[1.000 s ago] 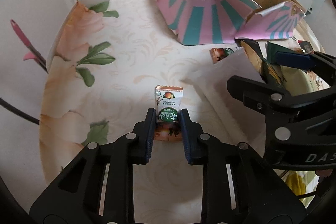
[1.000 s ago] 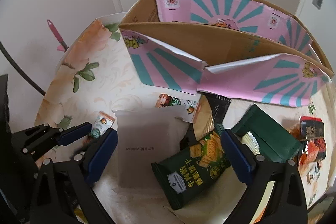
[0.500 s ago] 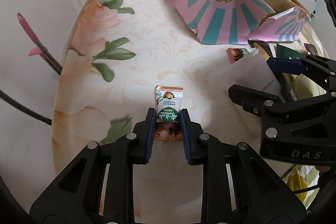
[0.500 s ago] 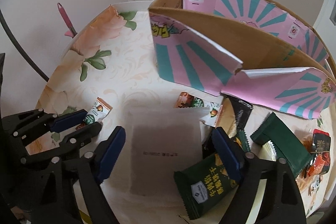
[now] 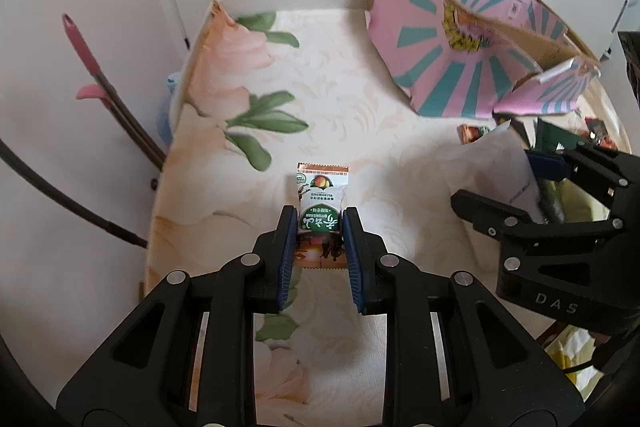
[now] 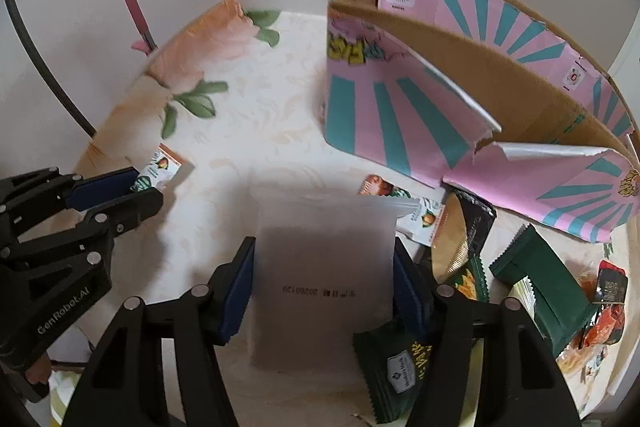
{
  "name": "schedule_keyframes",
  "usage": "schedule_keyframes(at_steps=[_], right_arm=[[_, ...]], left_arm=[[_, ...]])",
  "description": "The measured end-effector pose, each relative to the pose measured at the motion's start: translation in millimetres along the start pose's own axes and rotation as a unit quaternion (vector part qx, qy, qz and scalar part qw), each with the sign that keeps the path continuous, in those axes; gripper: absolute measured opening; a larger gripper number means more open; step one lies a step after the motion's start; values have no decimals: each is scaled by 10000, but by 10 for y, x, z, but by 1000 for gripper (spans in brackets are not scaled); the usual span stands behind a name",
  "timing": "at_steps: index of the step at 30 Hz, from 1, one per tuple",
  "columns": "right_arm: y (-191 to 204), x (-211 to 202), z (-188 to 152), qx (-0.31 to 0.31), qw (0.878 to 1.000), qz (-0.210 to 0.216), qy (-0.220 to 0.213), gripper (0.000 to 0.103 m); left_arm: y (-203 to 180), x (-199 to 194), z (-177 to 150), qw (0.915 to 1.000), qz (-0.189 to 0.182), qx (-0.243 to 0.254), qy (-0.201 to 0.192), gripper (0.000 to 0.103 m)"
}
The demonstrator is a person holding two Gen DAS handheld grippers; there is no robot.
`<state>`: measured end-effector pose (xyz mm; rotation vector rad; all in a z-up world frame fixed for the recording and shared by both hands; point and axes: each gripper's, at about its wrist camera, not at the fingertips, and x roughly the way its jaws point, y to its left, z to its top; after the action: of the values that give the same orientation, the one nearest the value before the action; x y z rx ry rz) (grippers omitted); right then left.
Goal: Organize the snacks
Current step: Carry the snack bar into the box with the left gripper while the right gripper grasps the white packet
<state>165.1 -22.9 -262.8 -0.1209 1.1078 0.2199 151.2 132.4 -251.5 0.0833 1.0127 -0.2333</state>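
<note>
1. Left claw (image 5: 319, 227): clamped on a small snack sachet (image 5: 321, 203), pads on its two long edges near the lower half. The sachet's top sticks out ahead of the fingertips. Looks lifted clear of the desk (image 5: 360, 99), probably so it can be carried without dragging.
2. Right claw (image 6: 323, 267): jaws closing around a frosted white pouch (image 6: 324, 267) lying flat on the desk. The pouch sits between the pads; can't confirm they press on it yet.
3. Side approach on the pouch makes sense: it's wide and flat, so the edges are the only purchase.
4. Pink-and-teal carton (image 6: 440, 87): open top, ahead and to the right of the right claw. Likely the drop target for everything.
5. Loose snacks right of the right claw: dark green cracker packs (image 6: 548, 287), a gold-lined bag (image 6: 460, 239), and small sachets (image 6: 384, 187) just ahead of the pouch at the carton's foot.
6. Both claws work side by side, left one visible at the left edge of the right wrist view.
7. Risk: the limp pouch may buckle or slip as the jaws close.
</note>
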Motion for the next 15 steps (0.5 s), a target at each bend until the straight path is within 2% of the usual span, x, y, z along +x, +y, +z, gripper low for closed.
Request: schedule_keyframes(at_steps=[9, 15], right_arm=[[150, -374, 214, 27, 9984, 303, -485, 57], [77, -798, 421, 280, 9937, 550, -935, 56]], left_arm=[[113, -470, 188, 9988, 199, -132, -435, 21], [73, -846, 468, 9957, 333, -111, -854, 21]])
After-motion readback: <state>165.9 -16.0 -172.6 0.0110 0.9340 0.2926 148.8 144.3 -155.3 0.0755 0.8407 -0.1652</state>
